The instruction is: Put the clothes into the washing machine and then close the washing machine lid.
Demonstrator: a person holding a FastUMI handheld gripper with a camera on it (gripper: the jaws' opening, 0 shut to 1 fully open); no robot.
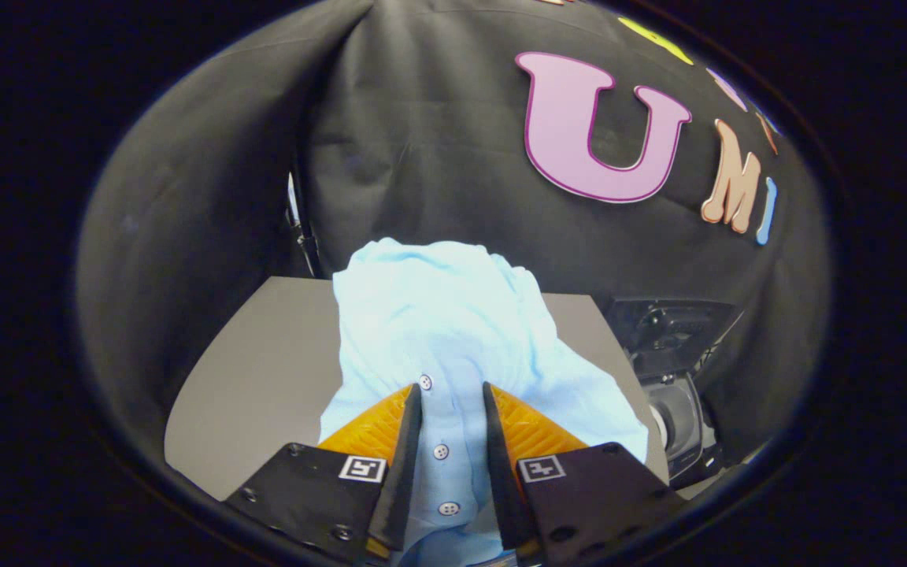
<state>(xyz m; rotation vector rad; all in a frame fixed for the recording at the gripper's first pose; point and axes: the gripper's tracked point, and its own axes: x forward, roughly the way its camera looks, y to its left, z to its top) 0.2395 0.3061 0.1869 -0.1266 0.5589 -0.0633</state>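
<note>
Hand-held gripper (452,402) clamped on the button strip of the light blue shirt (438,315), which is bunched over the grey counter (264,362). The washing machine (678,409) sits off to the right, and that loose cloth beyond the fingers could snag its rim or slip free
</note>
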